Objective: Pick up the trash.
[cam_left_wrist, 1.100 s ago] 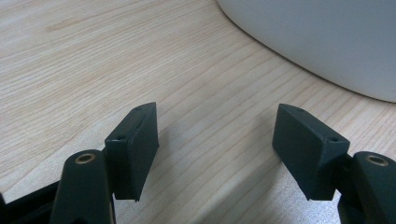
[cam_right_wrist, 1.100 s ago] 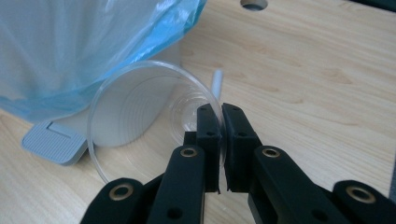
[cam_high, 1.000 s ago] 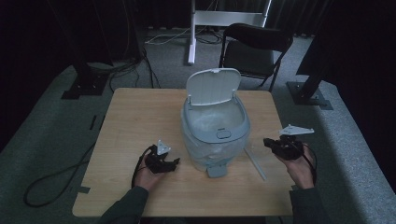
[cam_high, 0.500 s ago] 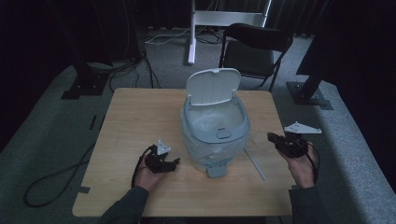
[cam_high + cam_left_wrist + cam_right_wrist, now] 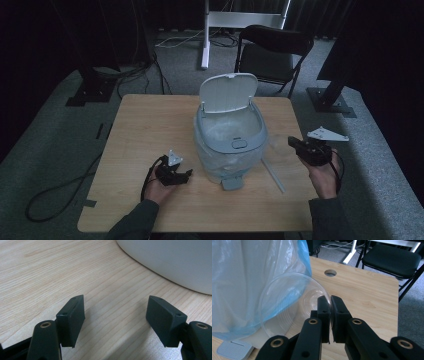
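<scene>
One wooden table (image 5: 150, 125) stands on grey carpet (image 5: 55, 135), black chair (image 5: 275, 50) behind.

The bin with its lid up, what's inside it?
The bin is lined with a clear plastic bag whose edge spills over the rim. Its hollow looks pale and empty from above, but the very bottom is too dim and covered by wrinkled bag to tell.

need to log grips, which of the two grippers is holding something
The right gripper: its jaws pinch the rim of a clear plastic cup. The left gripper stands open over bare table.
</scene>
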`<state>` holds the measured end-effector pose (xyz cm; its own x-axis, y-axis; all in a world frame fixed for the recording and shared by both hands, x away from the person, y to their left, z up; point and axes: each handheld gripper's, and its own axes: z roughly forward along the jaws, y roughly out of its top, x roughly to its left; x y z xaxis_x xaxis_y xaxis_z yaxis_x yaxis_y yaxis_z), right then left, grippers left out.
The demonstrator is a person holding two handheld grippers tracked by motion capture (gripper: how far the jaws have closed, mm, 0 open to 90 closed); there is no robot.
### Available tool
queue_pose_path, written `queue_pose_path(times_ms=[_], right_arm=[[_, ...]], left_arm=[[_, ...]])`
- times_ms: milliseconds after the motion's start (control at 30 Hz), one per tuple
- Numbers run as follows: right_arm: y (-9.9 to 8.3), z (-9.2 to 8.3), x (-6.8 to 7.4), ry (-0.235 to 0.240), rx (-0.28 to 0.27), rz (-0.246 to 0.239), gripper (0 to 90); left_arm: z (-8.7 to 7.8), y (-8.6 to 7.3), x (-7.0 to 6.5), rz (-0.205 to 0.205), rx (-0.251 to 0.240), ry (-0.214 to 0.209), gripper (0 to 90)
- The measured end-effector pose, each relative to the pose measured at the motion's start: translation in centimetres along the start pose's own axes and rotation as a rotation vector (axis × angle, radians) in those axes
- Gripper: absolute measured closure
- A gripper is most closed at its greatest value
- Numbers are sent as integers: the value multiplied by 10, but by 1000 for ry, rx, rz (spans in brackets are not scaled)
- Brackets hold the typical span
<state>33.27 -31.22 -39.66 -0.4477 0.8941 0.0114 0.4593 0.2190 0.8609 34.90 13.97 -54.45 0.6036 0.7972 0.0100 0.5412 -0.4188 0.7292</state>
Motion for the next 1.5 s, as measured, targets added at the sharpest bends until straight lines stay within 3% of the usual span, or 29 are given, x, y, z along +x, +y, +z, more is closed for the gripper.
queue_pose_path(times_ms=[1500], right_arm=[[40, -24, 7, -50, -111, -59, 861]], left_arm=[[0, 0, 0, 0, 0, 0, 311]])
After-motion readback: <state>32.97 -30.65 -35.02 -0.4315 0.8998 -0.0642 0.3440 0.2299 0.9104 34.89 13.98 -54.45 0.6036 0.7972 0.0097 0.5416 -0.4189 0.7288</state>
